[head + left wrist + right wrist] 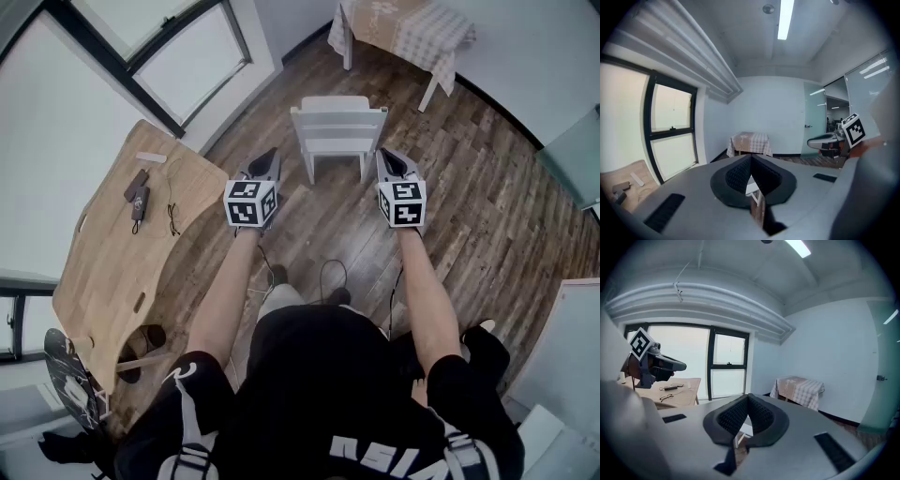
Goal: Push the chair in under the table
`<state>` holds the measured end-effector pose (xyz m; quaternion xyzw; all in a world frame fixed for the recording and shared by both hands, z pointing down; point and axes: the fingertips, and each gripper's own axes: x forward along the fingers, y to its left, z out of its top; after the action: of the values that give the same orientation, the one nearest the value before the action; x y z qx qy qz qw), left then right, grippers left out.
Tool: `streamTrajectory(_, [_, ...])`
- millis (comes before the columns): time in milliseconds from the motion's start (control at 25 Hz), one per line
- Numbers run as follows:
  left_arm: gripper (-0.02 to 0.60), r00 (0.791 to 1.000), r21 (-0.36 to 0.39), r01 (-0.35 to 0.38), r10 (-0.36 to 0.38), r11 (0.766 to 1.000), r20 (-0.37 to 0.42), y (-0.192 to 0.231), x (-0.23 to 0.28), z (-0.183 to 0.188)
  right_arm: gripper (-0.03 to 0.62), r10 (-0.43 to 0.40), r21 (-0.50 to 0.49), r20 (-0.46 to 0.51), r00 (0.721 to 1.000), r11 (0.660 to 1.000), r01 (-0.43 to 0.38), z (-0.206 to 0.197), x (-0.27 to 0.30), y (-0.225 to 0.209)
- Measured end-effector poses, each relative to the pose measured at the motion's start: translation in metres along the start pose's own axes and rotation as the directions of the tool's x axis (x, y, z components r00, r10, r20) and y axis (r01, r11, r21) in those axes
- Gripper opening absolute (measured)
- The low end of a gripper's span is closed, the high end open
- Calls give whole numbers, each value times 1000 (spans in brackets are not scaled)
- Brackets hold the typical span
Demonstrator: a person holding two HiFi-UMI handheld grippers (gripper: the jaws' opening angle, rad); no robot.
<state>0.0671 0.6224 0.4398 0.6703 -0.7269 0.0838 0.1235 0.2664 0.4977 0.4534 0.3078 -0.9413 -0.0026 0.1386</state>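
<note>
A white wooden chair [337, 131] stands on the plank floor with its back toward me, a short way from the table with a checked cloth [403, 28]. My left gripper [270, 155] is held level just left of the chair's back, shut with nothing in it. At the chair's right side my right gripper [386, 155] is likewise shut and empty. Neither touches the chair. In the left gripper view a sliver of the chair [753, 189] shows below the closed jaws, and the cloth table [750, 143] stands beyond. The right gripper view shows the same table [799, 390] against the far wall.
A light wooden table [112, 253] stands along the window on the left, bearing glasses [172, 217], a dark device [138, 192] and a white bar [150, 157]. A glass partition [572, 159] lies to the right. Cables run across the floor near my feet [328, 277].
</note>
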Motion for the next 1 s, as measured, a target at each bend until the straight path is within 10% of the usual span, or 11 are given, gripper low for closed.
streamTrajectory(1000, [26,997,-26,-37,35,999,-63,4,88,-15,14,31,31,-51,998,999,-30,-34,60,-59])
